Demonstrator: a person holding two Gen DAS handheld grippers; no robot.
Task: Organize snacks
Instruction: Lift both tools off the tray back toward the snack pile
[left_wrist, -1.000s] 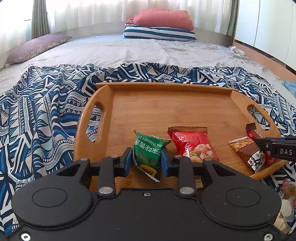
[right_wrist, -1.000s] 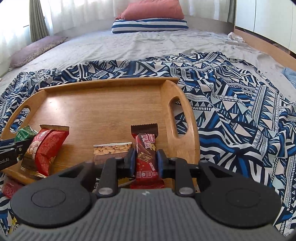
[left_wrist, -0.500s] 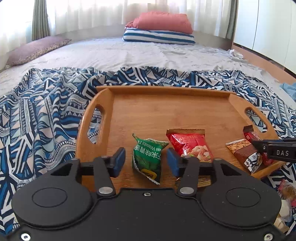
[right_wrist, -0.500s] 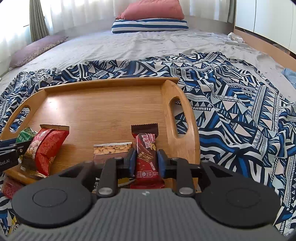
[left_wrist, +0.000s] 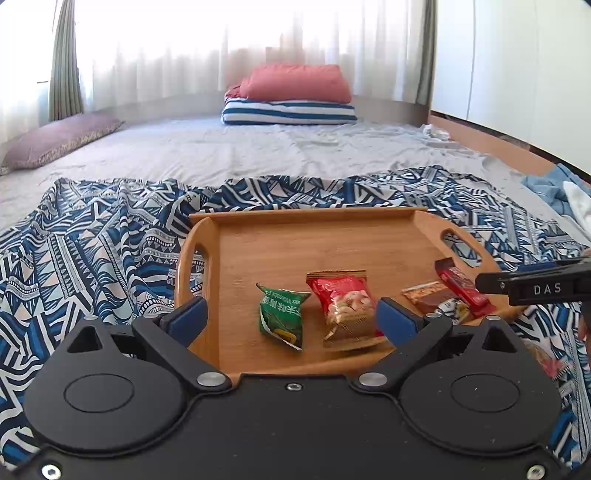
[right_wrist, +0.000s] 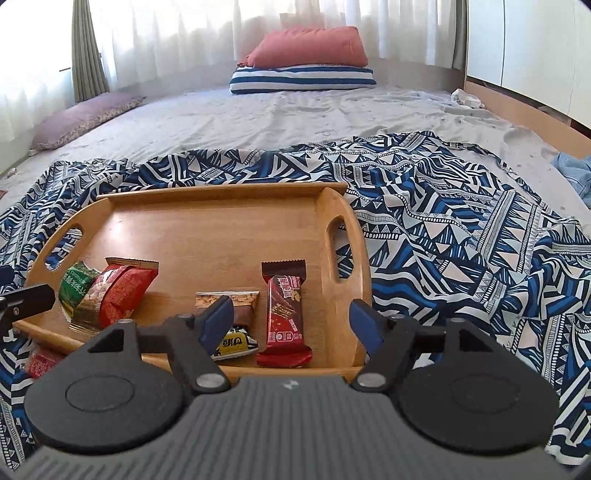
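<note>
A wooden tray (left_wrist: 332, 240) (right_wrist: 207, 229) lies on a blue patterned cloth on the bed. Along its near edge lie a green wasabi pea packet (left_wrist: 281, 314) (right_wrist: 75, 288), a red nut packet (left_wrist: 345, 306) (right_wrist: 122, 295), a brown nut bar (left_wrist: 436, 299) (right_wrist: 232, 314) and a dark red chocolate bar (left_wrist: 461, 288) (right_wrist: 284, 314). My left gripper (left_wrist: 291, 319) is open and empty, just in front of the green and red packets. My right gripper (right_wrist: 291, 325) is open and empty, with the dark red bar lying free between its fingers.
Another red packet (right_wrist: 38, 363) lies on the cloth (right_wrist: 461, 240) below the tray's near left corner. Pillows (left_wrist: 291, 96) sit at the far end of the bed. A wardrobe (left_wrist: 517, 62) stands at the right.
Both grippers opened, let go of the green packet and the dark red bar on the tray, and drew back and up from the tray.
</note>
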